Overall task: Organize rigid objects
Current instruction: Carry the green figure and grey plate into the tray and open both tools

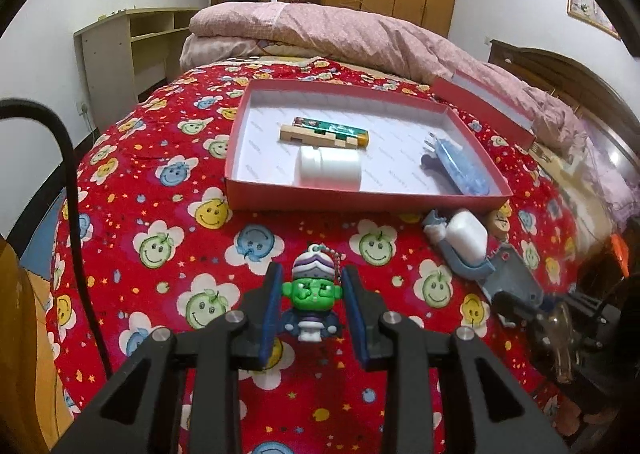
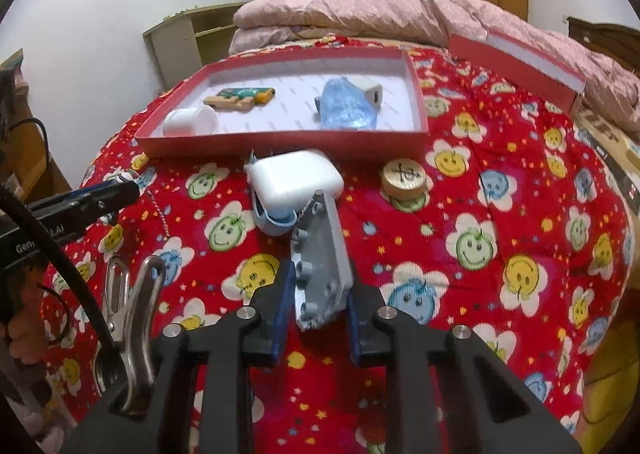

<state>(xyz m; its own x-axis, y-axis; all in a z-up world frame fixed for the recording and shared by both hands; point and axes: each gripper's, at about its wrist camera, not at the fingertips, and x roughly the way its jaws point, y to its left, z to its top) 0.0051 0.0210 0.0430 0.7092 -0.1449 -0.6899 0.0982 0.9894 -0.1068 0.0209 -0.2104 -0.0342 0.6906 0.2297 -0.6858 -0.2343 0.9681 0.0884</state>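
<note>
On the bed, our right gripper [image 2: 316,308] has its jaws clamped on the grey toy plate [image 2: 320,266], long side aiming at 12 o'clock toward the red box [image 2: 280,144]. Our left gripper [image 1: 310,304] squeezes the green-faced keychain figure [image 1: 312,294].

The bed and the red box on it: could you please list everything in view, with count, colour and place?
box: 1, red with white inside, on the bedspread
box lid: 1, red, far right of the box
lighter: 1, green and yellow, in the box
wooden piece: 1, tan, beside the lighter
jar: 1, white, on its side in the box
clear blue item: 1, in the box, right part
white case: 1, in front of the box
round wooden piece: 1, tan, right of the case
metal clip: 1, silver, near left
quilt: 1, pink, folded behind
figure keychain: 1, green-faced, between the left gripper jaws
grey-blue plastic part: 1, between the right gripper jaws
</note>
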